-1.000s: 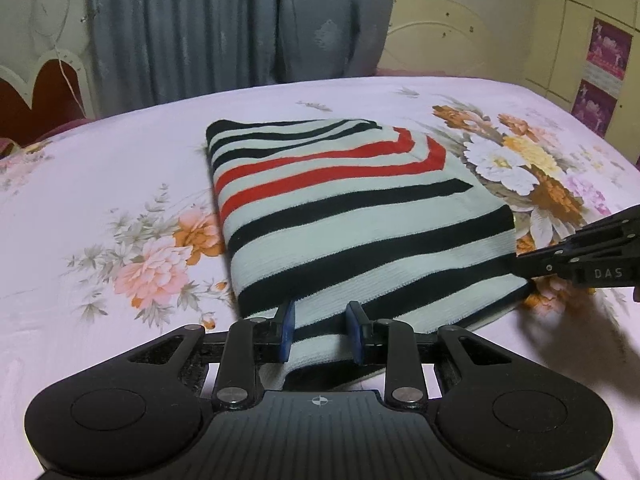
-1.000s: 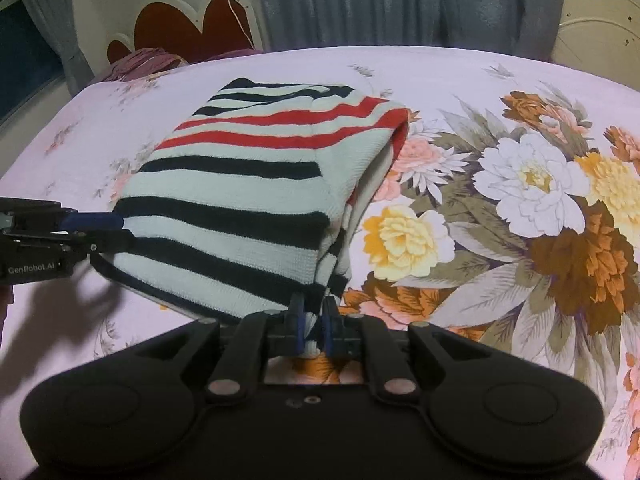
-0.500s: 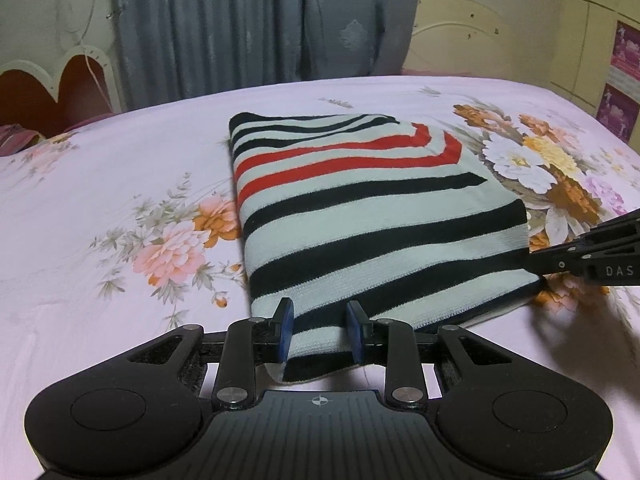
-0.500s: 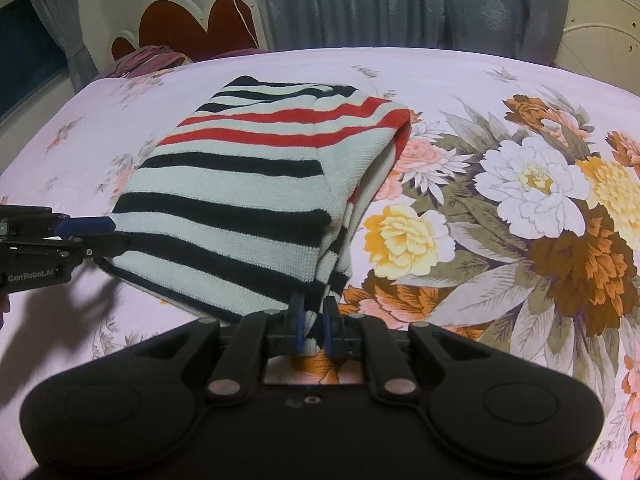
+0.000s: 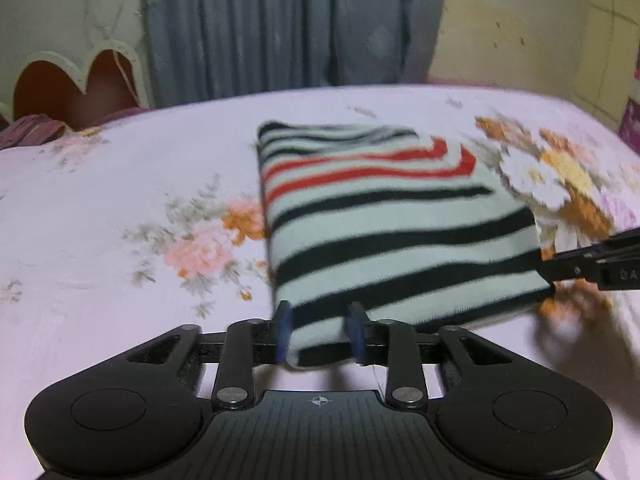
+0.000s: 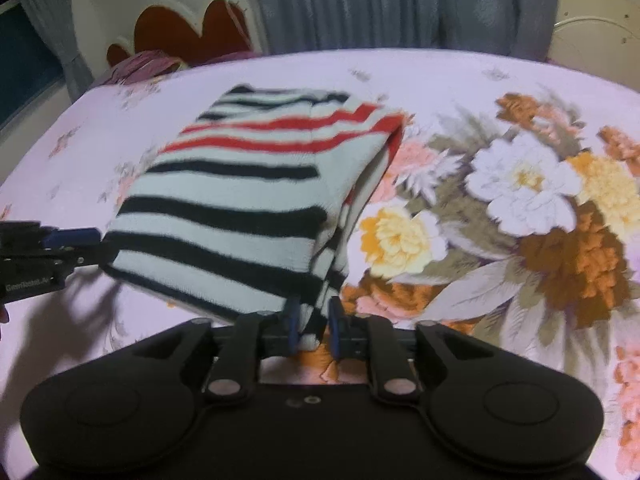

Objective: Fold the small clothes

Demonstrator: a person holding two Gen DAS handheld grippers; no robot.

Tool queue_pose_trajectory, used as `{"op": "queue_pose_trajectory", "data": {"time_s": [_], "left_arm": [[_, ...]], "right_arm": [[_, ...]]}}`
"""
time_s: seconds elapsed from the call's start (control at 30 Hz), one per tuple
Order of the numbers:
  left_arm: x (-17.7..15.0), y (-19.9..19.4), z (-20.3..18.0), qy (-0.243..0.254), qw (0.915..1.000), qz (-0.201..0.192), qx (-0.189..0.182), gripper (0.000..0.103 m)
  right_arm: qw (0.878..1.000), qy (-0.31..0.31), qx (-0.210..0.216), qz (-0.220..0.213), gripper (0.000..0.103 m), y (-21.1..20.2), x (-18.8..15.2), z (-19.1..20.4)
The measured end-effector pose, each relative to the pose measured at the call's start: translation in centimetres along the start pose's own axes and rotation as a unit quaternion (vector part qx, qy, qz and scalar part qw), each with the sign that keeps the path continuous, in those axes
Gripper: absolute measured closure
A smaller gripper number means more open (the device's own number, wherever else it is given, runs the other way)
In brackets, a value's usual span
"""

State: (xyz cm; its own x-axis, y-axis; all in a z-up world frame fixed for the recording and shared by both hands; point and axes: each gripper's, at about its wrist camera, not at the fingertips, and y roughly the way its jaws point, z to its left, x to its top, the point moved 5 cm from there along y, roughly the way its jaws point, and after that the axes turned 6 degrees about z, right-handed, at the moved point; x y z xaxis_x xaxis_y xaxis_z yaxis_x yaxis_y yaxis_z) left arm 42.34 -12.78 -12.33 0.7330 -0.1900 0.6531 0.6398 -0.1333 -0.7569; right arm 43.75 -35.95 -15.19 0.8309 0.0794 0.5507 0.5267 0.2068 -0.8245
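A folded sweater (image 5: 384,224) with white, black and red stripes lies on the floral bedsheet; it also shows in the right wrist view (image 6: 248,200). My left gripper (image 5: 320,334) has its jaws apart around the sweater's near left corner, with cloth between them. My right gripper (image 6: 314,328) has its jaws slightly apart around the near right corner, cloth between them. Each gripper shows in the other's view, the right (image 5: 592,264) and the left (image 6: 52,248), at the sweater's near edge, which sits a little above the sheet.
The pink floral bed (image 5: 120,208) spreads to all sides. A red and cream headboard (image 6: 188,32) and a dark red pillow (image 6: 140,66) are at the far left. Grey curtains (image 5: 280,28) hang behind the bed.
Both grippers have pulled back and the sweater sits farther off in view. The right gripper's jaws have opened a little from a tight pinch. Both views are motion-blurred now.
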Motion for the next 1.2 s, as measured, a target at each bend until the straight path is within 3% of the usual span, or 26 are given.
{"op": "queue_pose_trajectory", "data": {"time_s": [0.03,0.07,0.3,0.43,0.47,0.53,0.6,0.7,0.77,0.8,0.9,1.03,1.2], "left_arm": [[0.1,-0.4,0.3,-0.007,0.9999,-0.011,0.005,0.012],[0.2,-0.9,0.6,-0.012,0.9994,-0.03,0.009,0.005],[2.2,-0.9,2.1,-0.052,0.9979,-0.034,-0.018,0.005],[4.5,0.4,1.4,-0.045,0.9979,-0.039,-0.025,0.005],[4.9,1.1,1.1,-0.044,0.9981,-0.034,-0.027,0.005],[5.4,3.4,0.9,-0.05,0.9984,-0.005,-0.028,0.005],[4.6,6.5,0.7,-0.042,0.997,0.063,-0.01,0.005],[4.5,6.1,1.1,-0.058,0.9966,0.051,-0.027,0.005],[4.8,5.5,1.7,-0.061,0.9973,0.031,-0.026,0.005],[5.1,5.6,2.1,-0.069,0.9968,0.029,-0.028,0.005],[6.1,6.6,3.7,-0.103,0.993,0.037,-0.044,0.005],[7.2,7.7,4.8,-0.123,0.9873,0.045,-0.09,0.005],[7.4,10.3,5.2,-0.132,0.9791,0.08,-0.133,0.005]], "right_arm": [[1.0,0.006,0.0,-0.01,0.064,-0.5,0.2,-0.1],[1.0,0.013,0.005,-0.02,0.054,-1.1,0.4,-0.3],[0.998,0.034,0.032,-0.051,0.055,-2.2,2.4,-0.7],[0.996,0.023,0.017,-0.083,0.092,-1.8,3.9,-0.4],[0.996,0.022,0.016,-0.087,0.091,-1.4,4.4,-0.4],[0.996,0.023,0.022,-0.078,0.092,0.2,5.0,-0.5],[0.999,0.004,0.002,-0.04,0.092,2.9,4.9,-0.7],[0.999,0.019,0.02,-0.033,0.086,2.6,5.6,-1.4],[0.998,0.039,0.022,-0.055,0.058,1.3,5.9,-2.4],[0.996,0.054,0.027,-0.061,0.051,1.0,5.9,-3.1],[0.989,0.122,0.077,-0.044,0.05,1.9,5.7,-5.2],[0.967,0.206,0.146,-0.028,0.042,3.6,5.5,-6.9],[0.946,0.268,0.181,-0.002,0.041,5.9,5.0,-8.0]]}}
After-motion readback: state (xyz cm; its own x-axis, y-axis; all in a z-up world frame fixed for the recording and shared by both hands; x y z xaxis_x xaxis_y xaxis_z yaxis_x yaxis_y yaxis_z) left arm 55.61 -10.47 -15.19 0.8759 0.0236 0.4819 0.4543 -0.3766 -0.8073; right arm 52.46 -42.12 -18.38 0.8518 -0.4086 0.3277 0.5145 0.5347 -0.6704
